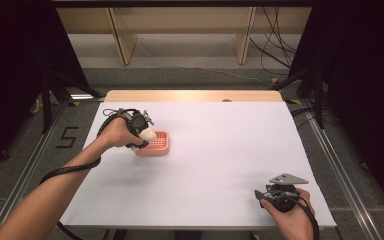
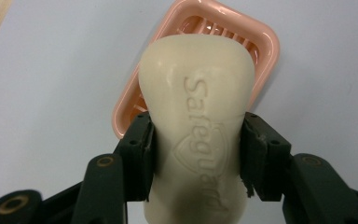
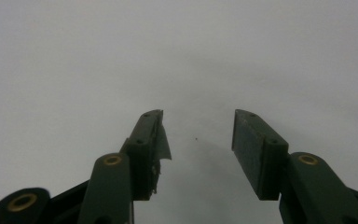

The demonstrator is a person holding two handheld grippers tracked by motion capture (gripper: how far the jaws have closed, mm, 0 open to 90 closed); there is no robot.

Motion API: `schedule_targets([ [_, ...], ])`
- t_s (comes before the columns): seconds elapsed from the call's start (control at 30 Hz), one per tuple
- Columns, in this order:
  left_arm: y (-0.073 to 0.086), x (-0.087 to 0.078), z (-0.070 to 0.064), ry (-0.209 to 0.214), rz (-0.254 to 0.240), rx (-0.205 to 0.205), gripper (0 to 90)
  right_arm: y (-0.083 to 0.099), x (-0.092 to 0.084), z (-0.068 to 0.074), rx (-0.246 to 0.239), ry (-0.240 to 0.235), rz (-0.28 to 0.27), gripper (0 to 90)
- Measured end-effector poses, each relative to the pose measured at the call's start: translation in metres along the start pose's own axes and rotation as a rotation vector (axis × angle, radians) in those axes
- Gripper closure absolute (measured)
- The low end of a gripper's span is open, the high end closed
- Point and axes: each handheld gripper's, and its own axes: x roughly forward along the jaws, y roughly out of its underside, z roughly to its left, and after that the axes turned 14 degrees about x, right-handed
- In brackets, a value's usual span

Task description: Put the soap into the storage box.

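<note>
Right up against the lens in the left gripper view sits a cream bar of soap (image 2: 196, 116), stamped "Safeguard", clamped at its waist by both black pads of the left gripper (image 2: 196, 154). Its rounded top end covers part of a pink slatted soap dish (image 2: 270, 42) lying on the white table (image 2: 51, 93); can't tell if the bar actually touches the dish.

From the high view, the soap (image 1: 148, 134) is left of centre in the frame, at the near-left edge of the dish (image 1: 161, 150), with the left gripper (image 1: 141, 131) on it.

Over at the lower right of that frame, the right gripper (image 1: 265, 196) is well apart from all that, jaws parted, nothing between them, just bare tabletop (image 3: 177, 56) ahead.
</note>
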Motion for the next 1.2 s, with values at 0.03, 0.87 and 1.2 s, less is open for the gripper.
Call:
schedule_targets([
  [0.03, 0.0, 0.001, 0.0, 0.0, 0.0, 0.003, 49.5, -0.001, 0.001, -0.002, -0.024, 0.0, -0.014, 53.1],
  [0.87, -0.01, 0.009, 0.007, 0.001, 0.007, 0.067, 49.5, -0.001, 0.0, -0.004, -0.038, 0.011, -0.034, 53.1],
  [1.2, -0.013, 0.013, 0.007, 0.002, 0.004, 0.072, 49.5, -0.001, 0.0, -0.004, -0.041, 0.008, -0.036, 53.1],
])
